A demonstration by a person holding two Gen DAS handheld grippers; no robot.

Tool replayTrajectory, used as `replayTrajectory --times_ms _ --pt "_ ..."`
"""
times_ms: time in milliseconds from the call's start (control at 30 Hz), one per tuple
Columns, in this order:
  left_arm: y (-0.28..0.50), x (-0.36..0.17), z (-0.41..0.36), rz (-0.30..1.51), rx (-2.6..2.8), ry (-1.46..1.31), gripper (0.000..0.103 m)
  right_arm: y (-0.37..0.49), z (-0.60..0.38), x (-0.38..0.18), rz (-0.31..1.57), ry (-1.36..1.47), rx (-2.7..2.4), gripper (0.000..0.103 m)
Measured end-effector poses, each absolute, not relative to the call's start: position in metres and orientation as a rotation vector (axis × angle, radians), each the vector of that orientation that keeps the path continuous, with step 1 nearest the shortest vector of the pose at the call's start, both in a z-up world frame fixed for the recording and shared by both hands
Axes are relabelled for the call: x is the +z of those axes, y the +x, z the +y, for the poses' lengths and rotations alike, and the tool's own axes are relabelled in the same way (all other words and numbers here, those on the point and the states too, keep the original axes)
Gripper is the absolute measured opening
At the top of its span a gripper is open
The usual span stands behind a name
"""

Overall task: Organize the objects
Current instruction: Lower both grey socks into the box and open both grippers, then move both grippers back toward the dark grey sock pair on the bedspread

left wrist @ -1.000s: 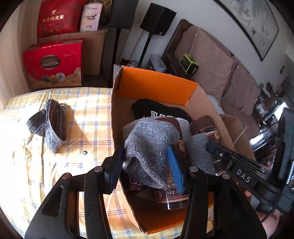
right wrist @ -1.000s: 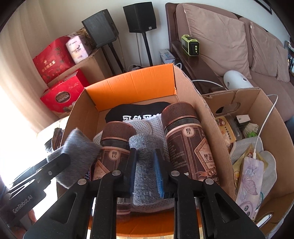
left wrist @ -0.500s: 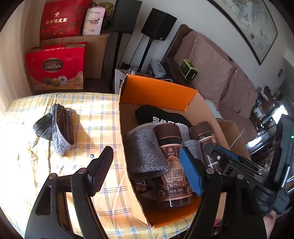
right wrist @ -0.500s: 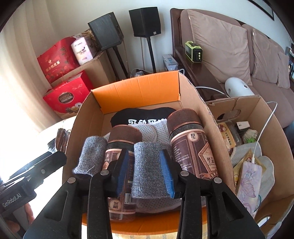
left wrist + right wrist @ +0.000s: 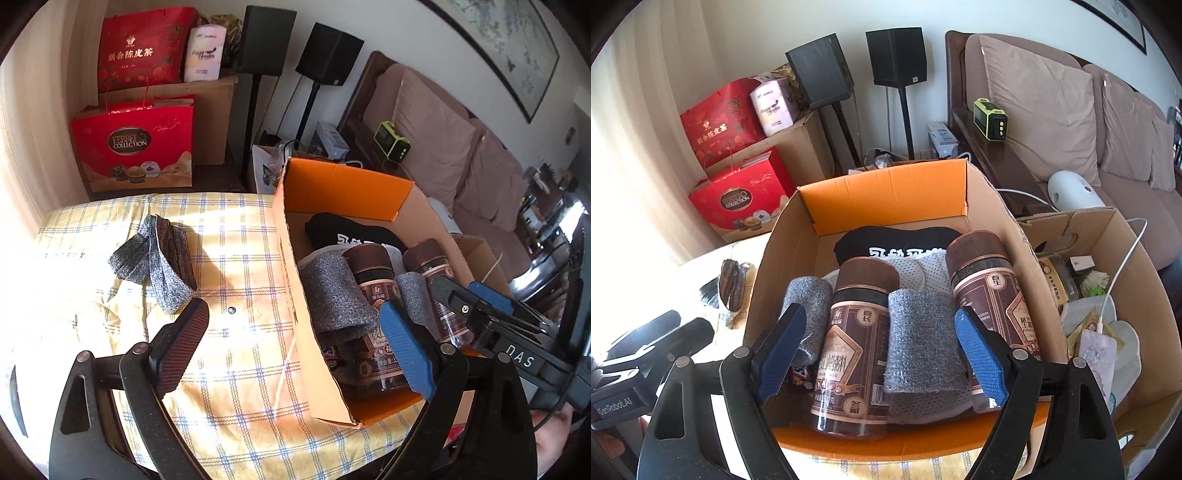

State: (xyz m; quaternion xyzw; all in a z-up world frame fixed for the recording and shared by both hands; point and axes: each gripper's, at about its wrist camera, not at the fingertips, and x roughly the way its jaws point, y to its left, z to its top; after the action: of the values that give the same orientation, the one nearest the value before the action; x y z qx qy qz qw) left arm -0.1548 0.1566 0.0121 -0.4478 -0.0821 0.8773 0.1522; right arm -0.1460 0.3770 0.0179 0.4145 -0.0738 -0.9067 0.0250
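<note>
An open cardboard box (image 5: 295, 266) (image 5: 768, 258) with an orange inner flap stands on a yellow checked tablecloth (image 5: 236, 236). In it lie two brown jars (image 5: 860, 332) (image 5: 993, 295), two rolled grey cloths (image 5: 919, 343) (image 5: 807, 306), a white mesh item and a black cloth (image 5: 897, 243). My left gripper (image 5: 295, 343) is open and empty, straddling the box's near left wall. My right gripper (image 5: 882, 350) is open and empty, just above the middle grey roll. A folded grey cloth (image 5: 159, 258) lies on the table left of the box.
A second cardboard box (image 5: 1123, 280) with packets and a white cable stands right of the first. Red gift bags (image 5: 133, 147), speakers on stands (image 5: 897, 55) and a brown sofa (image 5: 1052, 110) are behind the table.
Both grippers let go of their grey rolls, which now lie in the box. Both jaws opened wide and both grippers pulled back and up.
</note>
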Motion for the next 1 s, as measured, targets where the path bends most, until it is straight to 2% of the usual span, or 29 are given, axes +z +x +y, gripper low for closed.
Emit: replayTrajectory --times_ms 67,167,500,1000 --pt "-0.154 0.013 0.151 -0.231 2.519 -1.286 0.101 -0.145 0.373 0.02 -0.219 1.274 -2.802 0.089" --pt "-0.153 0.014 0.143 -0.214 2.531 -1.285 0.103 -0.145 0.365 0.021 -0.192 1.27 -2.798 0.102" --pt "-0.149 0.015 0.114 -0.15 2.585 -1.287 0.103 -0.144 0.337 0.024 -0.116 1.265 -2.792 0.103" --pt "-0.149 0.012 0.047 -0.21 2.64 -1.32 0.103 -0.151 0.277 0.026 -0.017 1.251 -2.735 0.103"
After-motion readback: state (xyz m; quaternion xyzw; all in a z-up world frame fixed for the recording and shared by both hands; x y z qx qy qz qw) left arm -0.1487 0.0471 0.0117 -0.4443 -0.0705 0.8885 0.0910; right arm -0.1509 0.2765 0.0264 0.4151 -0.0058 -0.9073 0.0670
